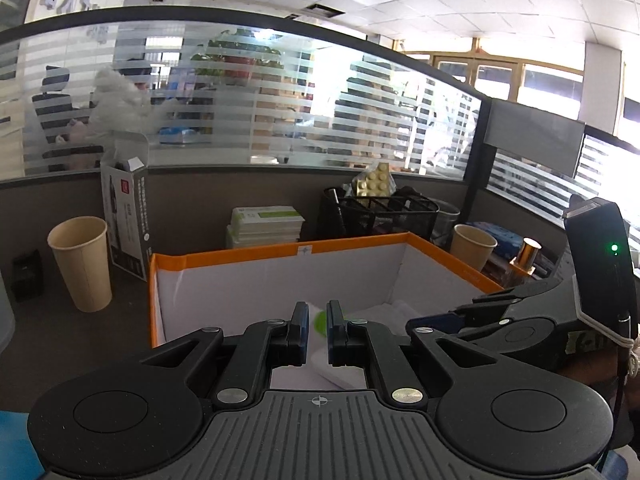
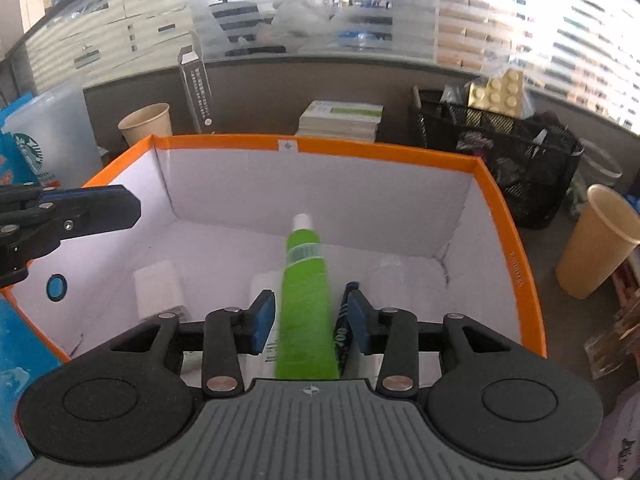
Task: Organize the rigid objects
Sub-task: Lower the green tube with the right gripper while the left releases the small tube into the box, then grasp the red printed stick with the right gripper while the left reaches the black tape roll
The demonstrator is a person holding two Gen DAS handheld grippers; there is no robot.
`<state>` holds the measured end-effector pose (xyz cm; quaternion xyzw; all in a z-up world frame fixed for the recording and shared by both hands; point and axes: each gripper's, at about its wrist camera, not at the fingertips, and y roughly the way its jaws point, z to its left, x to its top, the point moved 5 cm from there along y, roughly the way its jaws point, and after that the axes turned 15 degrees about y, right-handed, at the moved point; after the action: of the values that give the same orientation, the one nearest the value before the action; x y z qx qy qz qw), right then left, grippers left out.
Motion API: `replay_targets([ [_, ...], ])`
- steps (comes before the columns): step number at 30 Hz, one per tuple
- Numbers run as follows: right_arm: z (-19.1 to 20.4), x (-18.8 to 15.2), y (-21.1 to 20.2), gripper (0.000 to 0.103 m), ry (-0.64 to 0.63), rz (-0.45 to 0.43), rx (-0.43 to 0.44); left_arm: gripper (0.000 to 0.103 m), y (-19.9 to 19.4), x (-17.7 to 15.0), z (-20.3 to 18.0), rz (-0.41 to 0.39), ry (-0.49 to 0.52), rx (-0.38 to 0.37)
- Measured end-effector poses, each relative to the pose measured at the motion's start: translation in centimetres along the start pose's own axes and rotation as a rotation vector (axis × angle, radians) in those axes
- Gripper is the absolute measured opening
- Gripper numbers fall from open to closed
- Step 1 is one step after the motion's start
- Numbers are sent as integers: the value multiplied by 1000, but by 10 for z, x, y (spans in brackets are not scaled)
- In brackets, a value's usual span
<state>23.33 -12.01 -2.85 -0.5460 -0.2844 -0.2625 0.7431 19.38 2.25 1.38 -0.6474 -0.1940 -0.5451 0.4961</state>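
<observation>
A white box with an orange rim point(image 2: 360, 152) stands in front of me, and both grippers hang over it. My right gripper point(image 2: 310, 298) is open. A green tube with a white cap point(image 2: 304, 280) lies between its blue pads, cap pointing away, with a gap on each side and a blurred outline. On the box floor lie a white packet point(image 2: 156, 284), a pale bottle point(image 2: 392, 276) and a dark tube point(image 2: 342, 340). My left gripper point(image 1: 318, 312) is shut with nothing in it. It reaches over the box's left wall, where its fingers point(image 2: 120, 208) show in the right wrist view.
Behind the box stand a stack of books point(image 2: 340, 120), a black mesh organiser point(image 2: 500, 152) and an upright carton point(image 2: 196, 80). Paper cups point(image 2: 596, 240) point(image 2: 146, 122) flank the box. A Starbucks cup point(image 2: 48, 140) stands at the left. A glass partition closes off the desk's back.
</observation>
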Motion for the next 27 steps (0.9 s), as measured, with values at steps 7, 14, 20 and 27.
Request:
replay_targets([
  [7,9,-1,-47,38,-39,-135,42,12,-29,3,-8,-36,10,9],
  [14,11,-43,-118,46,-93,-194,201,24,-74,-18,-21,-63,6,7],
  [20,-8,-94,-93,46,-136,-22,153,26,-66,-58,-33,36,-1,-32],
  [27,-41,-95,-47,51,22,58,130,28,-38,-82,-27,119,-57,-42],
])
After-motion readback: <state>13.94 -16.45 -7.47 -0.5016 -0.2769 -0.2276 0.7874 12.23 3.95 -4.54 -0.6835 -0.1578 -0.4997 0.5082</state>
